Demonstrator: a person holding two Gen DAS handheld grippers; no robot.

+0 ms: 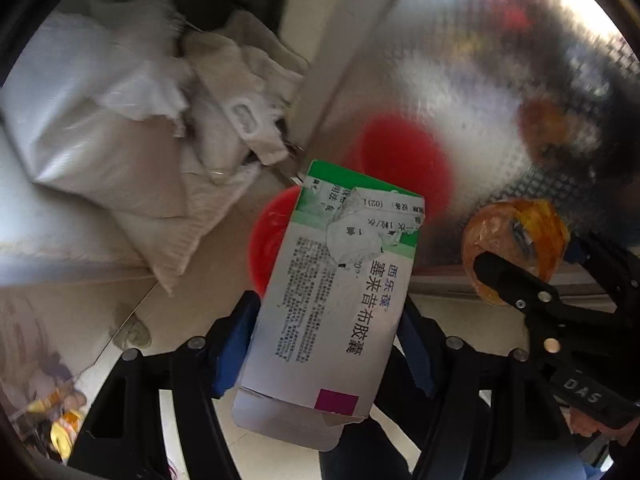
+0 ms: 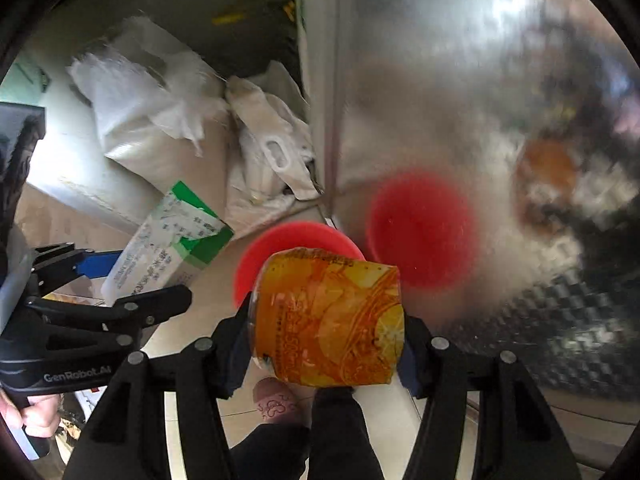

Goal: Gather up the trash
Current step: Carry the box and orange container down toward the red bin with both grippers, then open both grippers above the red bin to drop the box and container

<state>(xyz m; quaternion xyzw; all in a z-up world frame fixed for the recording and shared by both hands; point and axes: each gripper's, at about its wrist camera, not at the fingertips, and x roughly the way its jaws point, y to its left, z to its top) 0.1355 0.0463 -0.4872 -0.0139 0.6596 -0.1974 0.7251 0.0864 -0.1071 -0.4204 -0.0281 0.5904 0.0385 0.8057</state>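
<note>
My left gripper [image 1: 326, 340] is shut on a white and green medicine box [image 1: 332, 292], its blue pads pressing both long sides. The same box [image 2: 168, 240] and left gripper [image 2: 132, 280] appear at the left of the right wrist view. Between the pads of my right gripper [image 2: 324, 350] sits a crumpled orange plastic bottle [image 2: 328, 316], gripped across its width. In the left wrist view that bottle [image 1: 516, 232] and the right gripper [image 1: 532, 256] show at the right. A red bin [image 2: 296, 240] stands on the floor below both grippers, partly hidden behind the bottle and box [image 1: 268, 236].
A shiny patterned metal panel [image 1: 480, 80] rises right of the bin and mirrors it as a red blur [image 2: 420, 228]. White sacks and bags [image 1: 120, 120] are heaped at the back left. A slippered foot [image 2: 276, 400] stands on the pale tiled floor [image 1: 192, 308].
</note>
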